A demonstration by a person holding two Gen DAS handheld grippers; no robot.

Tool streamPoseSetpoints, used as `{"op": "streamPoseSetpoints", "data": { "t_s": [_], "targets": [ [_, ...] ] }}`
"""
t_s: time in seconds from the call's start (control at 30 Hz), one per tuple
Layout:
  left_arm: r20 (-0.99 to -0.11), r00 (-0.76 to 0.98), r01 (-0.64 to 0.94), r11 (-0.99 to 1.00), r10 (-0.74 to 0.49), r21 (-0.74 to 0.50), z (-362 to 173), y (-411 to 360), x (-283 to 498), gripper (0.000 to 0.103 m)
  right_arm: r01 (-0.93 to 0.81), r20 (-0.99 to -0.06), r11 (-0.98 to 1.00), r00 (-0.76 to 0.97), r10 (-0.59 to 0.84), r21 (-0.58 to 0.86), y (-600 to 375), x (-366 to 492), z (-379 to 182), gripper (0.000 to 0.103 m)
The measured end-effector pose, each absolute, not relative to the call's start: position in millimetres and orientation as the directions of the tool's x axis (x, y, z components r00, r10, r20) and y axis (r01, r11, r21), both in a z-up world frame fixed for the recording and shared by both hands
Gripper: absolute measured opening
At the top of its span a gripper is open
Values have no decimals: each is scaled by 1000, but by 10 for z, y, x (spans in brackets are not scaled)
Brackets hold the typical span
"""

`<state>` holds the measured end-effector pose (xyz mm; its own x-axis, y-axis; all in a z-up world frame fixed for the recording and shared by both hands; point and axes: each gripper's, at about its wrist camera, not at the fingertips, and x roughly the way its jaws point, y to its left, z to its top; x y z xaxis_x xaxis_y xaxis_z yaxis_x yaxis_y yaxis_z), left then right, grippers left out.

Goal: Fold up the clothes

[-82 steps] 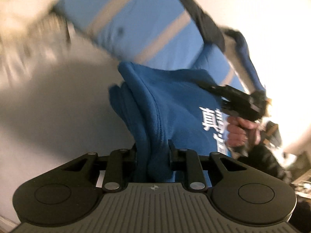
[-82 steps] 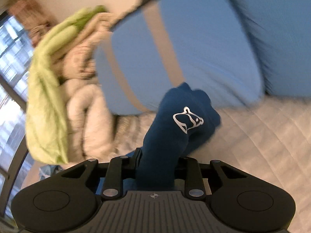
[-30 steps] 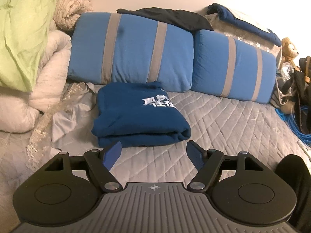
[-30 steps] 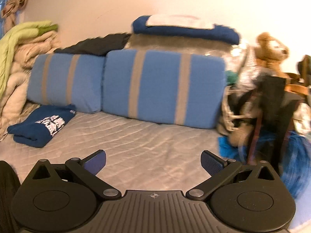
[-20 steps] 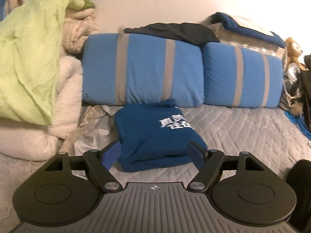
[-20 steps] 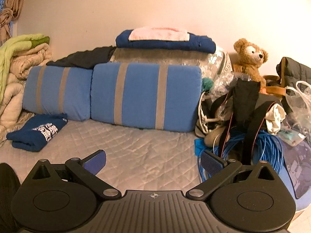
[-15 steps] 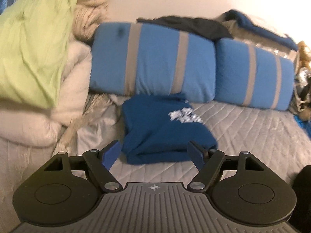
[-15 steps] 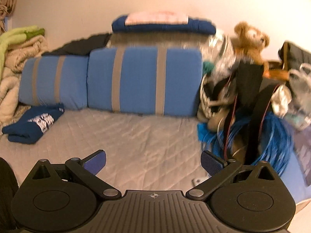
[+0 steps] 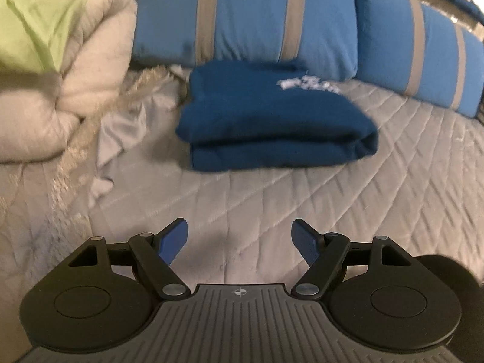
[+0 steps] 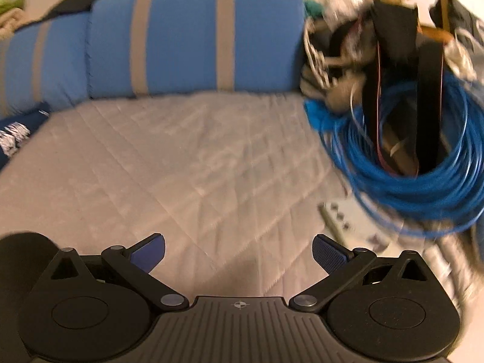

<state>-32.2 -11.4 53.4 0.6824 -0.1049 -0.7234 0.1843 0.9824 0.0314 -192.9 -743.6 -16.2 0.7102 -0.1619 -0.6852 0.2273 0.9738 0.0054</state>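
Note:
A folded dark blue sweatshirt (image 9: 272, 121) with white print lies on the grey quilted bed (image 9: 302, 211), in front of the striped blue pillows. My left gripper (image 9: 239, 239) is open and empty, a short way in front of it. In the right wrist view only a corner of the sweatshirt (image 10: 15, 133) shows at the far left. My right gripper (image 10: 239, 252) is open and empty over bare quilt (image 10: 181, 166).
Two blue pillows with grey stripes (image 9: 257, 21) stand at the back. White and green bedding (image 9: 45, 60) is piled at the left. A coil of blue cable (image 10: 408, 166) and dark straps (image 10: 393, 45) lie at the right edge of the bed.
Both grippers let go of the sweatshirt, which now lies folded by the pillows. Both views have since tipped downward toward the quilt, with motion blur.

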Motion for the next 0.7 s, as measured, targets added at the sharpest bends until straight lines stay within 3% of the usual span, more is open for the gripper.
{"op": "streamPoseSetpoints", "data": {
  "t_s": [0.23, 0.47, 0.7],
  "targets": [
    [-760, 644, 160, 987, -86, 25, 169, -101, -221, 76, 253, -689, 966, 689, -223, -59, -7414, -1901, -650, 103],
    [-712, 696, 135, 991, -90, 7, -7, -120, -214, 103, 303, -649, 953, 723, -238, -13, -7422, -1974, -792, 103],
    [-697, 714, 127, 991, -70, 30, -39, -204, -112, 103, 314, -633, 949, 732, -252, -15, -7427, -1896, -815, 103]
  ]
}}
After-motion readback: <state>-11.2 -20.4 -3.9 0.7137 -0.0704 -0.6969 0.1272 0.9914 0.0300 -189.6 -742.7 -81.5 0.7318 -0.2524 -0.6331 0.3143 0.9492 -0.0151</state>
